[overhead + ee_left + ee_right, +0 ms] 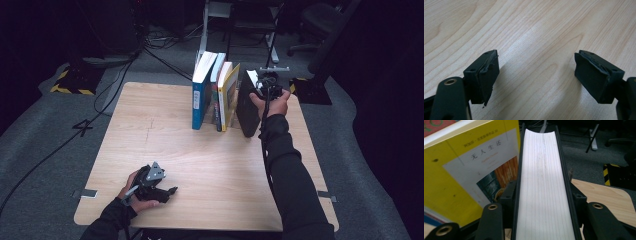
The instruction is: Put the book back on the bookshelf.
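Right gripper (pixel 261 84) clamping black book (pixel 246 107) upright beside yellow book (pixel 229 95); left gripper (pixel 536 75) fingers wide (resting on counter (pixel 200 165)).

Black book (pixel 246 107) with white pages beside a yellow book (pixel 229 95) on pale woodgrain table (pixel 150 145)

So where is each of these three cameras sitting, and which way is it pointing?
High view: above the person's side, looking forward and down on the wooden table; both forearms, left gripper and right gripper show.
Left gripper view: rides the left gripper, facing bare tabletop between open jaws.
Right gripper view: rides the right gripper, looking along the black book it clamps, beside the yellow book.
Shared: high and right gripper views both show black book and yellow book.
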`<state>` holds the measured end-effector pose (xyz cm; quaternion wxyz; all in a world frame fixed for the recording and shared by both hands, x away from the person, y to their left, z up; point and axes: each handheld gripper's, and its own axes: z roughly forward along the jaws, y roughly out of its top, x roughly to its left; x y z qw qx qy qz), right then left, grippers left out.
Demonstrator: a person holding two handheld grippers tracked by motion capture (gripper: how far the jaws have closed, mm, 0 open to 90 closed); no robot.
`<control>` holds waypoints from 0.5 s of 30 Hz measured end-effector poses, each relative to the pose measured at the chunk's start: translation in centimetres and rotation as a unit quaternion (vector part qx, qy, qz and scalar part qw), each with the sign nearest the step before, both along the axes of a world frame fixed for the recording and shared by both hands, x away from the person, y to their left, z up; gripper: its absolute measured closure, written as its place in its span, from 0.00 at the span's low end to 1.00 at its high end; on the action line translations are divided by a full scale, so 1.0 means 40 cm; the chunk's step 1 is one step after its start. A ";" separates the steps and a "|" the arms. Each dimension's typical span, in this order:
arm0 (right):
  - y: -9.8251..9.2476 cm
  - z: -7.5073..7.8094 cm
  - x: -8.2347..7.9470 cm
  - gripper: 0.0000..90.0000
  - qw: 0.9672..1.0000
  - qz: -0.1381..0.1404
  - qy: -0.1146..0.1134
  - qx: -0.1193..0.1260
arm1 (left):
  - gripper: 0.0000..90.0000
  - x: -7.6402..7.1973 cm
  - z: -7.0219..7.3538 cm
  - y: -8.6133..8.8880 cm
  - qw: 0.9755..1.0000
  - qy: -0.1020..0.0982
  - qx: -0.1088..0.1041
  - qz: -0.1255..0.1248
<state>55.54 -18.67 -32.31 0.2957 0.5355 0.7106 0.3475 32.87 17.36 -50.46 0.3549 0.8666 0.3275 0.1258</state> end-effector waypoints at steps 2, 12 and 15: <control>0.009 -0.005 0.003 0.59 1.000 -0.009 -0.010 -0.001 | 0.22 0.000 0.000 0.000 1.000 0.000 0.000 0.000; 0.029 -0.016 0.040 0.59 0.999 -0.033 -0.016 -0.005 | 0.22 -0.001 0.000 0.000 1.000 0.000 0.001 -0.001; 0.030 -0.028 0.054 0.59 0.999 -0.038 -0.013 -0.005 | 0.22 -0.001 0.000 0.000 1.000 -0.001 0.001 -0.001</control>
